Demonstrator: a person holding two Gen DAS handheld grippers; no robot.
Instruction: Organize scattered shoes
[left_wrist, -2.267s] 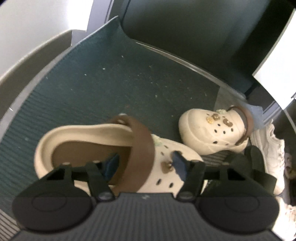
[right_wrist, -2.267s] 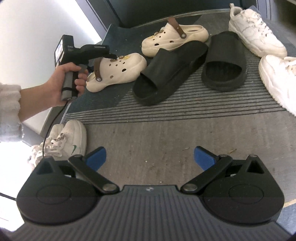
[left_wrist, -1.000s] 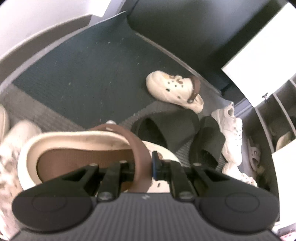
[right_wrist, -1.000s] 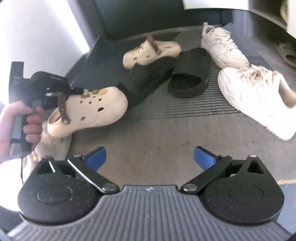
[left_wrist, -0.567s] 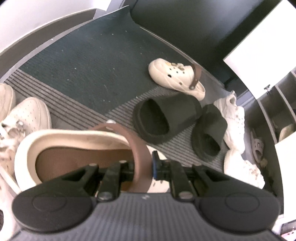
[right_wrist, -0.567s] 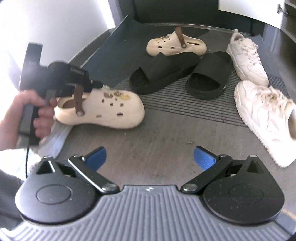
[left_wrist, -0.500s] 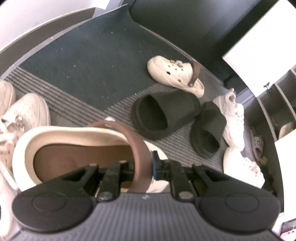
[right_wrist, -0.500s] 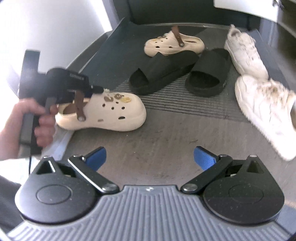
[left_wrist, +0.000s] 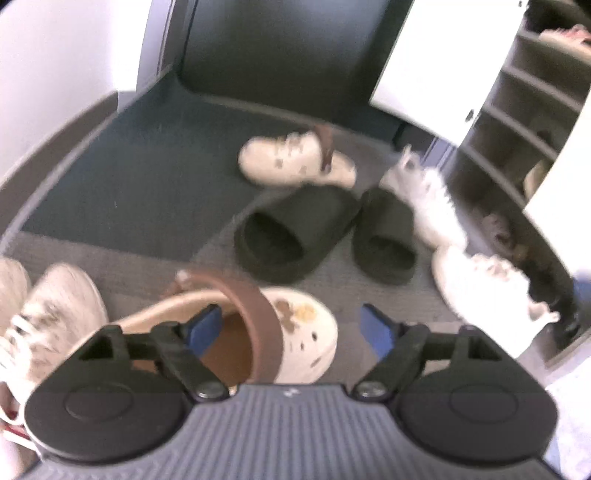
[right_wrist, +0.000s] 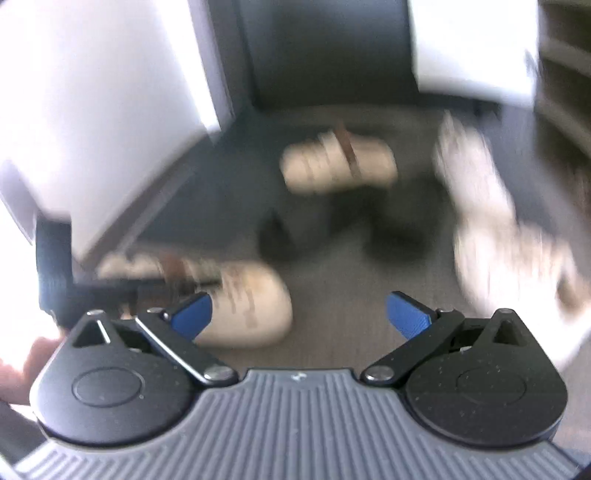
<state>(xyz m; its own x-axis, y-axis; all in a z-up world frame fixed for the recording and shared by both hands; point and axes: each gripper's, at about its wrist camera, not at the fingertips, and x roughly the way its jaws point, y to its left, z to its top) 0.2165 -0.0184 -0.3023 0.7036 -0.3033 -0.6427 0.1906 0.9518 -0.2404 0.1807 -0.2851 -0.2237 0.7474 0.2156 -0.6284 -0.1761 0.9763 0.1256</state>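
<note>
**Desk:** What runs along the floor, left to right?

**Photographer:** At far left, pale sneakers (left_wrist: 48, 314). Next to them the cream clog (left_wrist: 295, 332) with its brown heel strap (left_wrist: 255, 317), lying on the grey carpet (left_wrist: 347, 295) just below the left gripper (left_wrist: 291, 326). That gripper's jaws have just been opening; they now stand wide, the strap between the blue pads (left_wrist: 201, 328) but neither pad pressing on it. Nothing is gripped.

**Desk:** And past it?

**Photographer:** Two black slides (left_wrist: 295, 236) side by side in the middle, the matching cream clog (left_wrist: 295, 160) behind them at the edge of the dark mat (left_wrist: 147, 177). To the right, two white sneakers (left_wrist: 480, 288) in a line, beside an open shoe cabinet (left_wrist: 517, 122).

**Desk:** The other tool?

**Photographer:** The right gripper (right_wrist: 299, 314) shows spread wide with nothing in it, over bare carpet. That view is heavily blurred; the near clog (right_wrist: 251, 302) lies at its left, with the left gripper's handle (right_wrist: 55, 266) and a hand (right_wrist: 29, 365) at the frame edge.
</note>
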